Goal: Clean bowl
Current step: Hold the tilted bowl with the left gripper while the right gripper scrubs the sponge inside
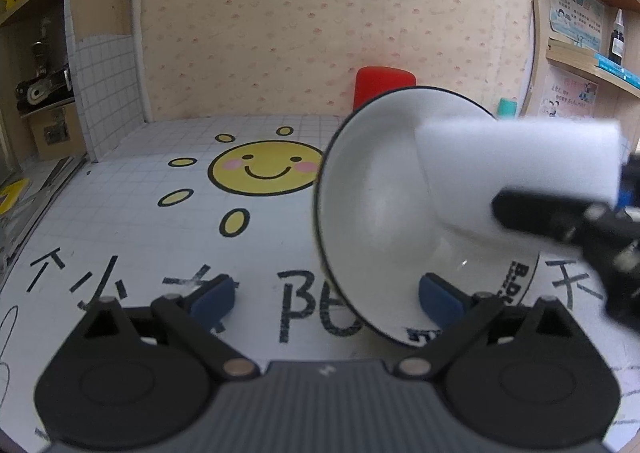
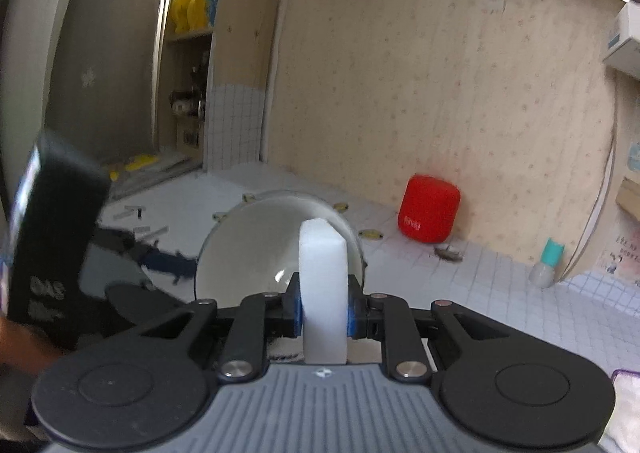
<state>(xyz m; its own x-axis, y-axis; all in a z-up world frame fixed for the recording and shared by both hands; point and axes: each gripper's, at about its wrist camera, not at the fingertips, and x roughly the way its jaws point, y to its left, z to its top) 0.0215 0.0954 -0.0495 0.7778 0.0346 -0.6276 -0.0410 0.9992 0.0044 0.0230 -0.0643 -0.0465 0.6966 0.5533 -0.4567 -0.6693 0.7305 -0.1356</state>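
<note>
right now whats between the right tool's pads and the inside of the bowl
The white sponge: the right tool is shut on it, and its far end reaches into the tilted bowl. Both wrist views show this.

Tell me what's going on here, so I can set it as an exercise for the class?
A person is cleaning a bowl with two hand-held grippers. The right gripper is shut on a white sponge and holds it at the inside of the white bowl, which is tipped up on its side over the table. The left gripper is open, with the bowl's lower rim between its fingers; whether they touch it is unclear. A red speaker stands by the wall behind.
</note>
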